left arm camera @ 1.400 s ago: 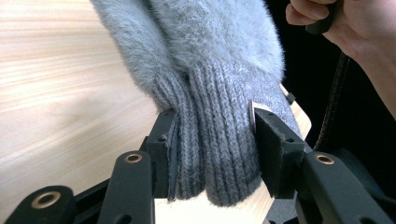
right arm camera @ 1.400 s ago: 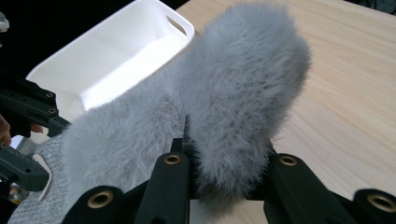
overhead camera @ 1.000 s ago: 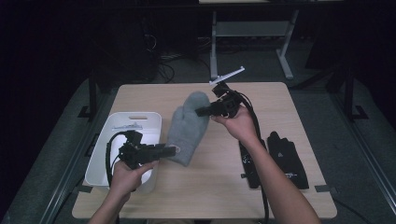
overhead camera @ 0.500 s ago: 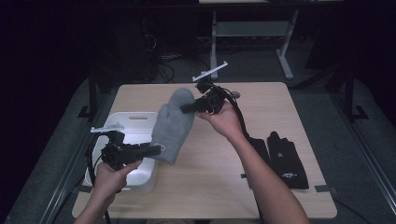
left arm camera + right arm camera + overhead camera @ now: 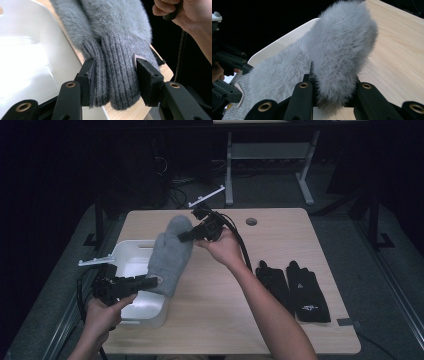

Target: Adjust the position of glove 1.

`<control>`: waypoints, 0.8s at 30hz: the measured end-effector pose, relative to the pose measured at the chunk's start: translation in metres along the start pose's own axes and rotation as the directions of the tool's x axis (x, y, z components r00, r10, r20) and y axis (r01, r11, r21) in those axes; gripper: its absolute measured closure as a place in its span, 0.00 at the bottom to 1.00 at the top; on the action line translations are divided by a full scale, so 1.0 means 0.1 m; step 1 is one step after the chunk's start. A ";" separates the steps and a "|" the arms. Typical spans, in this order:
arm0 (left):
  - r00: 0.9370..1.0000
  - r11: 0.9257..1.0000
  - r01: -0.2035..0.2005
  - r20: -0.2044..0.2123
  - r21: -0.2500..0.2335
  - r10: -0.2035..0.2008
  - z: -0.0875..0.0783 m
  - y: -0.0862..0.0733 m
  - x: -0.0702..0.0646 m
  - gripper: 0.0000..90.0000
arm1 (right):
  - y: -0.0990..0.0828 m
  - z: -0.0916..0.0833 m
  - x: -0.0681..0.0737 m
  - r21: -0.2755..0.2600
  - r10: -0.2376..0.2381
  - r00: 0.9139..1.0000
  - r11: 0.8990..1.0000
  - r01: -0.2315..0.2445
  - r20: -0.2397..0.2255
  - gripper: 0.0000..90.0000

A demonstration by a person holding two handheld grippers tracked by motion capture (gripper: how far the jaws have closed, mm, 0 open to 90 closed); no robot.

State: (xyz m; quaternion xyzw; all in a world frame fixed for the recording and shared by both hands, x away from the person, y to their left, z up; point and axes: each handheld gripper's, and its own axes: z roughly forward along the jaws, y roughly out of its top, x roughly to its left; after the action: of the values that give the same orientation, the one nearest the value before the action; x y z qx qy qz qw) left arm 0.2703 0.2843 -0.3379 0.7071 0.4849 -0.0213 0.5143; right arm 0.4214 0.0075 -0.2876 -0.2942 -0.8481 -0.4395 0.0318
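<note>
Grey fuzzy mitten (image 5: pixel 170 254) stretched above the desk's (image 5: pixel 280 235) left half, over the white bin's (image 5: pixel 131 254) right rim; ribbed cuff clamped in left tool (image 5: pixel 113 77), fluffy tip pinched in right tool (image 5: pixel 334 96).

Grey mitten (image 5: pixel 170 255) between two hand-held grippers
</note>
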 end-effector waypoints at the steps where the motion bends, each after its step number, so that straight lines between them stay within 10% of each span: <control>1: 1.000 1.000 0.003 -0.004 -0.002 -0.003 -0.01 -0.01 0.01 0.59 | 0.00 0.00 0.00 0.000 0.000 1.000 1.000 0.000 0.000 0.84; 24: 0.998 1.000 0.030 -0.051 -0.009 -0.031 -0.23 -0.14 0.22 0.59 | 0.13 0.39 0.12 0.020 -0.005 0.999 1.000 0.006 -0.039 0.83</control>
State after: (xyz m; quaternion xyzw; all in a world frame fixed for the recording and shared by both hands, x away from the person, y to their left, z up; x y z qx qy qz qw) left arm 0.2617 0.3160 -0.3490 0.6979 0.5088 -0.0090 0.5039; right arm 0.4265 0.0481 -0.2984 -0.2829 -0.8525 -0.4367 0.0503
